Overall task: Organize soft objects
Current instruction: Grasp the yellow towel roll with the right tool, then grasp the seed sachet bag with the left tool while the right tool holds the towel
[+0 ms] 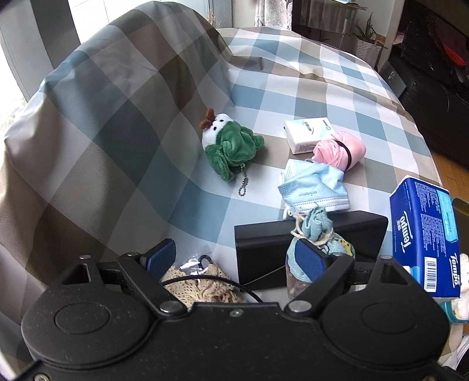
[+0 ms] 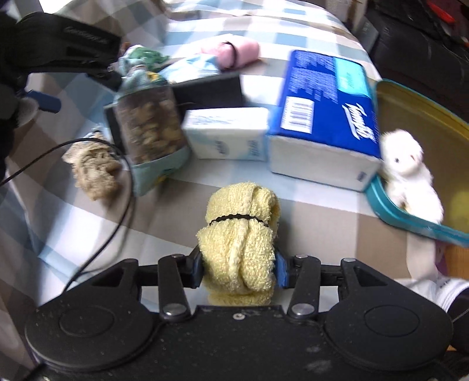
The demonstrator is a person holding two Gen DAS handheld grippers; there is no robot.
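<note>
The right gripper (image 2: 238, 268) squeezes a fluffy yellow towel roll (image 2: 241, 243) with a black band around it, held above the checked bed (image 2: 307, 211). The left gripper (image 1: 234, 258) is wide open.

Lighting: daylight admitted from window (image 1: 73, 20), upper left, overexposed. Left view sharp; right view motion-blurred, tissue pack (image 2: 325, 96) smeared. Fisheye bending noted at edges.

Checked bedspread (image 1: 293, 96), green plush (image 1: 231, 146) (keychain attached), tissue packs (image 2: 228, 133)
</note>
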